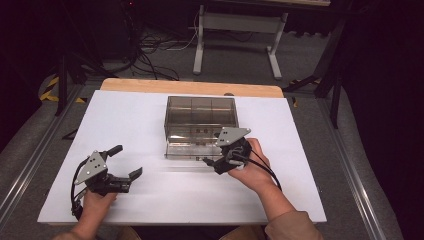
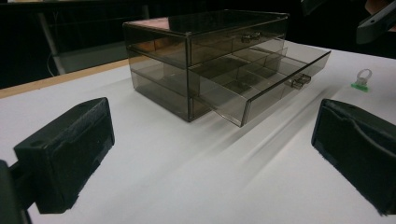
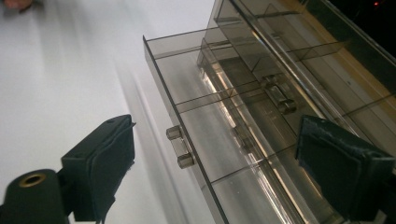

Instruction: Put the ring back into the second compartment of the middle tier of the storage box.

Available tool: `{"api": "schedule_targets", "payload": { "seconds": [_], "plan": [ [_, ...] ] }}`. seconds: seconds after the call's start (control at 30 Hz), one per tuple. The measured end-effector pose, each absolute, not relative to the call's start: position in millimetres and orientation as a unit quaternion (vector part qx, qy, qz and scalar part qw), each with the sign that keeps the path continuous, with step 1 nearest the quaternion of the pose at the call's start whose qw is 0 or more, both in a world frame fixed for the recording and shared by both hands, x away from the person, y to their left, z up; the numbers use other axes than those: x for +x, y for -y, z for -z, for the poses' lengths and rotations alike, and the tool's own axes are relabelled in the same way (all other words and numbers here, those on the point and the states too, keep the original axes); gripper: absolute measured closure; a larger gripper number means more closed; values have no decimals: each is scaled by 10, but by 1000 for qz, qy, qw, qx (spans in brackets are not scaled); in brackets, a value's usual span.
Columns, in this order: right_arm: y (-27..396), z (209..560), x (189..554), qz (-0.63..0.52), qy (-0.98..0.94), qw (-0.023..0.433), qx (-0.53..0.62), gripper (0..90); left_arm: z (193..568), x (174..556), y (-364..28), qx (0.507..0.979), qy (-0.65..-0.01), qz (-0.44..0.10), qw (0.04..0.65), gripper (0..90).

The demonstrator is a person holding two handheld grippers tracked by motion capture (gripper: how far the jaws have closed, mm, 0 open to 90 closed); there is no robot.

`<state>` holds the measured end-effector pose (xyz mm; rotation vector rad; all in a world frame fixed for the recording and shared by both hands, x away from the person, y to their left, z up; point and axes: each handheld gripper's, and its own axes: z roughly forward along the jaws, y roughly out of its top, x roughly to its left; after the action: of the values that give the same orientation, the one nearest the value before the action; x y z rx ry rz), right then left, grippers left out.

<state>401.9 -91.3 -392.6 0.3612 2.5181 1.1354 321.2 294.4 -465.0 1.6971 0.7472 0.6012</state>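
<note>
1. Smoky clear plastic, thin-walled: the drawer box [image 1: 200,120] sits mid-desk [image 1: 125,125], its lower drawer [image 2: 261,88] pulled partway out toward me
2. I judge it light, rigid, slick and easy to crack; the whole box could slide if I tug hard
3. Best hold is the small drawer knob [image 3: 180,147], pinched across its sides
4. My right gripper [image 1: 212,162] hangs over that knob, fingers [image 3: 100,163] apart, nothing between them
5. My left gripper [image 1: 125,162] rests well left of the box, fingers [image 2: 70,149] spread wide, empty
</note>
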Motion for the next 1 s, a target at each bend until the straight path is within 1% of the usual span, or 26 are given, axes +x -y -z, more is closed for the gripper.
{"api": "schedule_targets", "payload": {
  "seconds": [0.43,0.67,0.9,1.0],
  "plan": [
    [1162,3910,3950,-409,-879,183,166,43,4651,3212,-2941,722,-316,-256,560,3],
    [1263,3906,3889,-405,-877,190,177,42,4650,3211,-2943,721,-316,-256,560,3],
    [1408,3983,3757,-419,-865,186,205,62,4650,3211,-2940,723,-315,-257,559,3],
    [1448,4024,3710,-419,-861,192,214,68,4650,3211,-2939,723,-315,-257,559,3]
  ]
}}
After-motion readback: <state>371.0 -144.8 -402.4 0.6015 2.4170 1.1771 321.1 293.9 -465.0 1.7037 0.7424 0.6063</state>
